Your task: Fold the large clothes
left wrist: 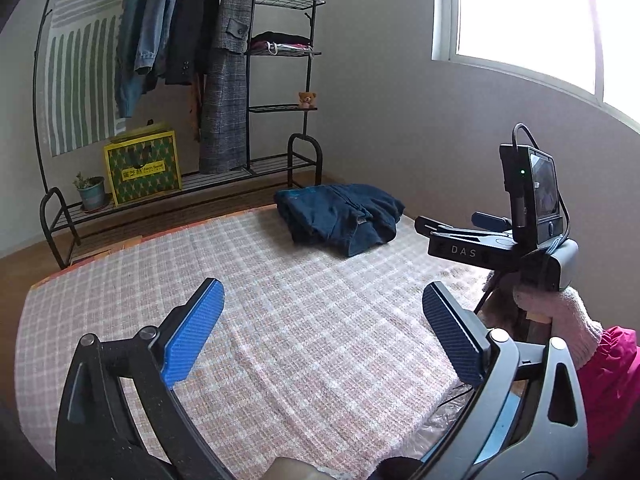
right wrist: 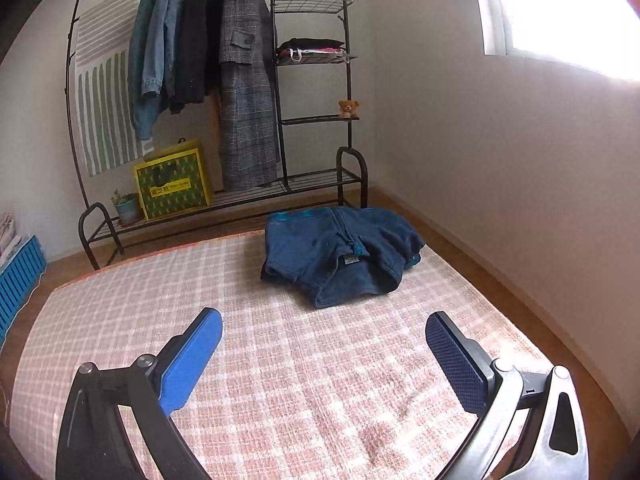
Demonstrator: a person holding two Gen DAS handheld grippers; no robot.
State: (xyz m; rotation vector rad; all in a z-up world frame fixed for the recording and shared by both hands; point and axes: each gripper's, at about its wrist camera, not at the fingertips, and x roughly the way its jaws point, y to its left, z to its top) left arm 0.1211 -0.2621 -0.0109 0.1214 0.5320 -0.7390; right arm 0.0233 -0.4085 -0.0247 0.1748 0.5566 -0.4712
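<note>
A dark blue garment (left wrist: 340, 218) lies folded in a bundle at the far end of the pink checked cloth (left wrist: 280, 320); it also shows in the right wrist view (right wrist: 340, 256). My left gripper (left wrist: 320, 332) is open and empty, held above the cloth well short of the garment. My right gripper (right wrist: 324, 360) is open and empty, also above the cloth (right wrist: 280, 380) in front of the garment. In the left wrist view the right gripper (left wrist: 460, 226) appears at the right, held by a pink-gloved hand (left wrist: 560, 320), near the garment's right side.
A black clothes rack (right wrist: 280, 120) with hanging coats stands behind the cloth, with a yellow-green box (right wrist: 172, 184), a potted plant (right wrist: 126, 204) and a teddy bear (right wrist: 348, 108) on its shelves. A blue crate (right wrist: 20, 276) is at the left. A wall and window are at the right.
</note>
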